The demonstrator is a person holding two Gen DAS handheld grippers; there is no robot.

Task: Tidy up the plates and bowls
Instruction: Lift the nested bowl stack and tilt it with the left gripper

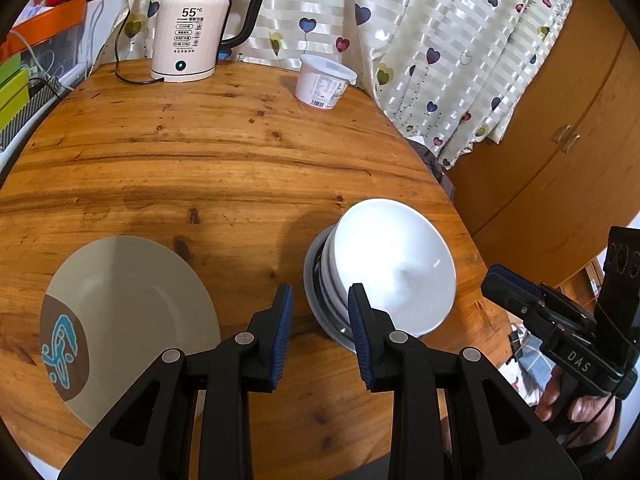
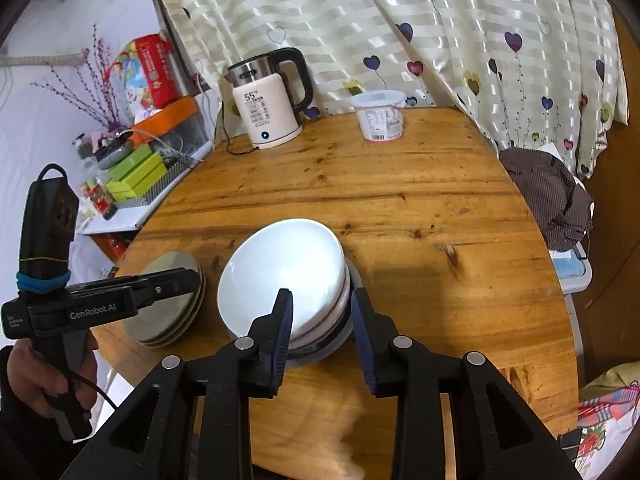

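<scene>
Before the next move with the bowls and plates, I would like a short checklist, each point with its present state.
1. Left tongs empty, open: ok.
2. Right tongs empty: ok; nothing is pressed between the pads.
3. Top white bowl seated level in the bowl stack: not ok, it sits tilted.
4. Plate stack lying flat on the table: ok.
5. Kettle and plastic tub far from the work area: ok.
6. Stack stable if nudged: cannot tell.
</scene>
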